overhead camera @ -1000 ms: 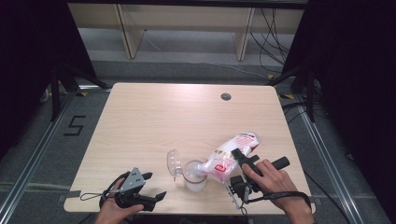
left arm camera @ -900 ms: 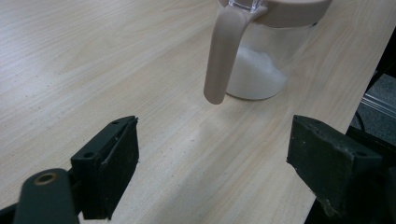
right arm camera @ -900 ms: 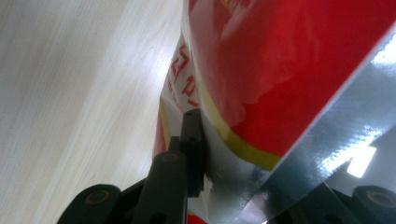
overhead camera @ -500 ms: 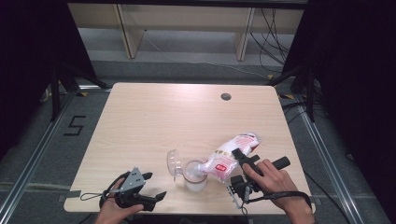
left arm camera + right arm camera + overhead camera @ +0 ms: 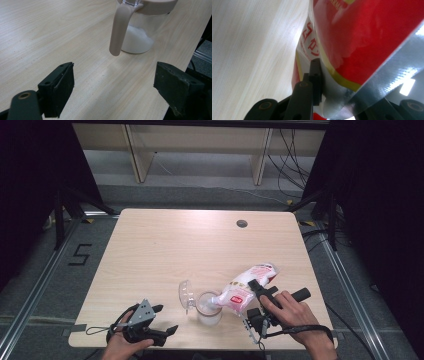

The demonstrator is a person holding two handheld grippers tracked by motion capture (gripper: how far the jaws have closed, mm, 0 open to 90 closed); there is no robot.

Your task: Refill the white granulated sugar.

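Observation:
A clear jar (image 5: 209,308) with a pinkish rim stands near the table's front edge, white powder in its bottom (image 5: 137,41). Its clear lid (image 5: 186,295) hangs open to the left. A white and red bag (image 5: 246,287) is tilted with its mouth down over the jar. My right gripper (image 5: 256,301) is shut on the bag (image 5: 367,42), and one jaw presses its side. My left gripper (image 5: 166,320) rests open at the front left of the table. The jar's pinkish handle (image 5: 119,30) hangs ahead of its wide-apart jaws in the left gripper view.
A round dark cable hole (image 5: 242,223) sits at the far right of the wooden table (image 5: 195,250). Shelving legs (image 5: 135,150) stand on the floor behind. The table's front edge (image 5: 200,345) runs right by both hands.

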